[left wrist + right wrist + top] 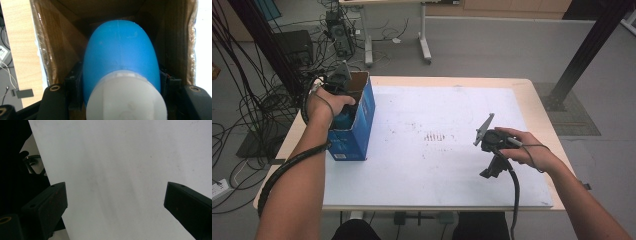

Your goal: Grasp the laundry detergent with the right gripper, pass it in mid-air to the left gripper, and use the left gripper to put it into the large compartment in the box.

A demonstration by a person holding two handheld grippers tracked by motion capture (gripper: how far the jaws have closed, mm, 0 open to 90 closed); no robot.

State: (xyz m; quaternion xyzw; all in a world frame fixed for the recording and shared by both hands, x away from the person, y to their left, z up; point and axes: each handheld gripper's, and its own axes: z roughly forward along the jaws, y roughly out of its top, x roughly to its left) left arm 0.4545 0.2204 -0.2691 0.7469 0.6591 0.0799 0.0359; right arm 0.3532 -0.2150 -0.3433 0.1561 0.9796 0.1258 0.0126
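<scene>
Left gripper [343, 102] jaws clamped on blue bottle [121, 57] inside box [362, 117], frame left; may snag on wall. Right gripper [115, 202] jaws wide, empty.

A blue box [354, 131] stands on the white-topped table [437, 175].

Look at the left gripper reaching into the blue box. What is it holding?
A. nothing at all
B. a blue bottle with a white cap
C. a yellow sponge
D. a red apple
B: in the left gripper view, the left gripper has its black jaws pressed on both sides of a blue bottle with a white cap, inside the brown cardboard walls of the box.
</scene>
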